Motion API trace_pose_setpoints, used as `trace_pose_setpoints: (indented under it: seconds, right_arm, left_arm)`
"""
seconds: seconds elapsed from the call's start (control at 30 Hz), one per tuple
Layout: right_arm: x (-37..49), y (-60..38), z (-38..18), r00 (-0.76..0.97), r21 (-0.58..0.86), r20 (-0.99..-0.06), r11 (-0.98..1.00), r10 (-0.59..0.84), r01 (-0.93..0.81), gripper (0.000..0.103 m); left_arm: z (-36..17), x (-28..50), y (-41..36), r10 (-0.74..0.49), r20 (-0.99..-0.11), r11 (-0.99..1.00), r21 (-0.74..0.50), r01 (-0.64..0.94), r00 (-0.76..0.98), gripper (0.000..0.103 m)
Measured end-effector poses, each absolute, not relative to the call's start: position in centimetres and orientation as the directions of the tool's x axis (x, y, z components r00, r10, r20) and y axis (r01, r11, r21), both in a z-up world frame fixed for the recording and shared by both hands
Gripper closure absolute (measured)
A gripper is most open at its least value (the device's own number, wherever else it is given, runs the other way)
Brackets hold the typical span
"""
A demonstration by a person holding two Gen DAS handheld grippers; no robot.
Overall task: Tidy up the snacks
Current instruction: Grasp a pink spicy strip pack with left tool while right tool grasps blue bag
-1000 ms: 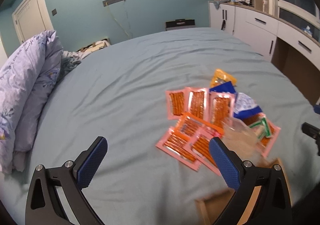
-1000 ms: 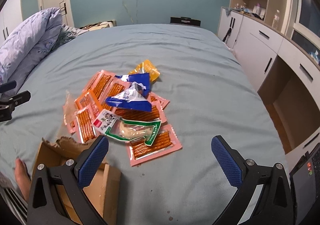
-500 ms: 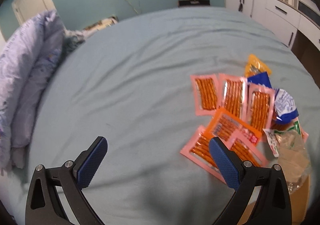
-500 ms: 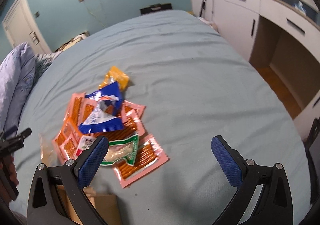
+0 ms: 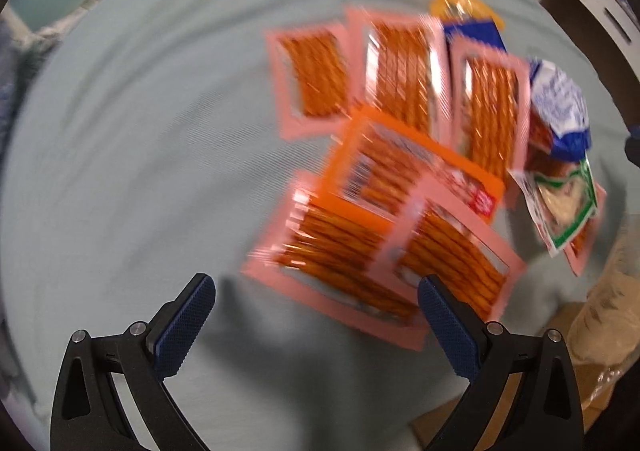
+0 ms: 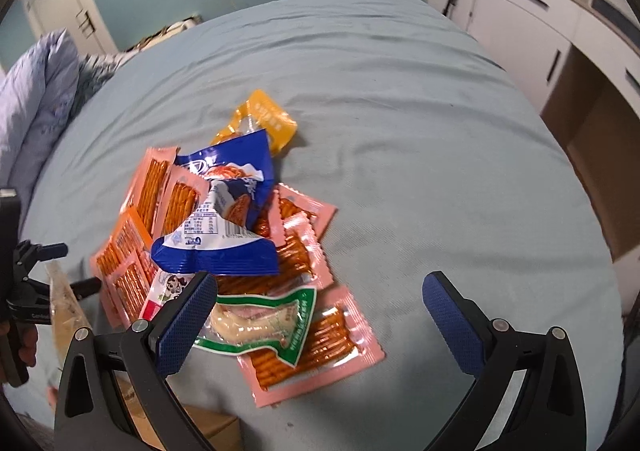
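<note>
Snacks (image 6: pixel 224 235) lie in a loose overlapping heap on the bed (image 6: pixel 400 111), with a cardboard box (image 6: pixel 208 427) at the near edge, just beside the heap. Left gripper (image 5: pixel 316 319) hangs low over the pink packs (image 5: pixel 352 275) at the near side of the heap, its jaws spread wide and holding nothing; this view is smeared, so exact contact cannot be told. Right gripper (image 6: pixel 320 311) is likewise released and empty, poised above the green pack (image 6: pixel 272 323) that rests on another pink pack (image 6: pixel 320 347). A blue bag (image 6: pixel 224 219) caps the middle of the heap and a yellow pack (image 6: pixel 264 119) sits at the far edge. The step in hand looks like a first pick by the left tongs. To do it well, I would choose a pack whose edge is free rather than one pinned beneath its neighbours, come down with one finger on each side of that edge, and close on the flat sealed border, not on the filled middle, which may crush. The film is probably slick and limp, so a pinch well in from the corner should hold better. Lifting slowly would let any pack that clings fall back. Both tongs sit near the same heap, so working from opposite sides should keep them apart. The soft bedding will give under pressure, so a shallow, angled approach seems wiser than pressing straight down.
</note>
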State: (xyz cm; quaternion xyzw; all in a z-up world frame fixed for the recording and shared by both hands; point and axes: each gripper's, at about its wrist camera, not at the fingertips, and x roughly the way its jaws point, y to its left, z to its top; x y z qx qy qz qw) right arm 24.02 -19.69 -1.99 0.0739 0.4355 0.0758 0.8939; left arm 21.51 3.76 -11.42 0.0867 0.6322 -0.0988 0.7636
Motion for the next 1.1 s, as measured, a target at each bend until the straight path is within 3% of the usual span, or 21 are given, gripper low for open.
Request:
trace_pose_setpoints:
  seconds: [0.2, 0.3, 0.4, 0.43, 0.47, 0.7, 0.87, 0.93, 1.0, 1.07, 1.1]
  right_arm:
    - [24.8, -18.3, -2.7, 0.610, 0.180, -0.764, 0.977, 0.212, -0.114, 0.000]
    - [25.5, -17.5, -2.7, 0.611, 0.171, -0.760, 0.975, 0.224, -0.144, 0.000]
    - [26.4, -16.5, -3.0, 0.607, 0.168, -0.758, 0.971, 0.239, -0.172, 0.000]
    - [26.8, -16.2, -3.1, 0.604, 0.172, -0.757, 0.967, 0.250, -0.186, 0.000]
    - [27.0, -16.0, -3.2, 0.605, 0.176, -0.754, 0.965, 0.258, -0.193, 0.000]
    - [28.3, -15.3, -2.7, 0.611, 0.265, -0.705, 0.933, 0.359, -0.242, 0.000]
    - [31.9, -14.1, -5.9, 0.512, 0.286, -0.782, 0.934, 0.356, -0.214, 0.001]
    - [32.9, -14.3, -7.3, 0.465, 0.354, -0.786, 0.913, 0.408, -0.203, 0.017]
    - [33.0, -14.8, -7.5, 0.462, 0.390, -0.773, 0.900, 0.435, -0.195, 0.053]
    - [32.9, -15.4, -7.2, 0.455, 0.424, -0.759, 0.884, 0.465, -0.197, 0.071]
    - [32.8, -15.8, -7.0, 0.464, 0.431, -0.753, 0.883, 0.467, -0.189, 0.075]
  left_arm:
    - [-13.3, 22.4, 1.5, -0.046, -0.990, 0.954, -0.005, 0.299, 0.133, 0.000]
    - [-13.2, 22.9, 1.2, -0.051, -0.989, 0.957, -0.010, 0.291, 0.136, 0.009]
    - [-12.0, 22.5, 1.8, -0.082, -0.984, 0.965, -0.039, 0.260, 0.158, 0.058]
    - [-11.6, 22.5, 2.0, -0.095, -0.982, 0.968, -0.054, 0.244, 0.161, 0.091]
    - [-11.2, 22.4, 2.4, -0.112, -0.981, 0.972, -0.075, 0.223, 0.159, 0.096]
    - [-8.8, 21.9, 4.5, -0.156, -0.969, 0.979, -0.126, 0.159, 0.194, 0.098]
    - [-5.1, 20.8, 5.9, -0.196, -0.947, 0.977, -0.168, 0.128, 0.253, 0.098]
    - [-3.6, 19.4, 6.2, -0.212, -0.938, 0.973, -0.177, 0.145, 0.275, 0.098]
    - [-2.0, 18.0, 5.5, -0.221, -0.929, 0.969, -0.173, 0.179, 0.298, 0.098]
    - [-0.8, 16.6, 5.0, -0.237, -0.916, 0.960, -0.169, 0.225, 0.323, 0.098]
    - [0.3, 15.3, 4.6, -0.257, -0.904, 0.952, -0.176, 0.252, 0.342, 0.098]
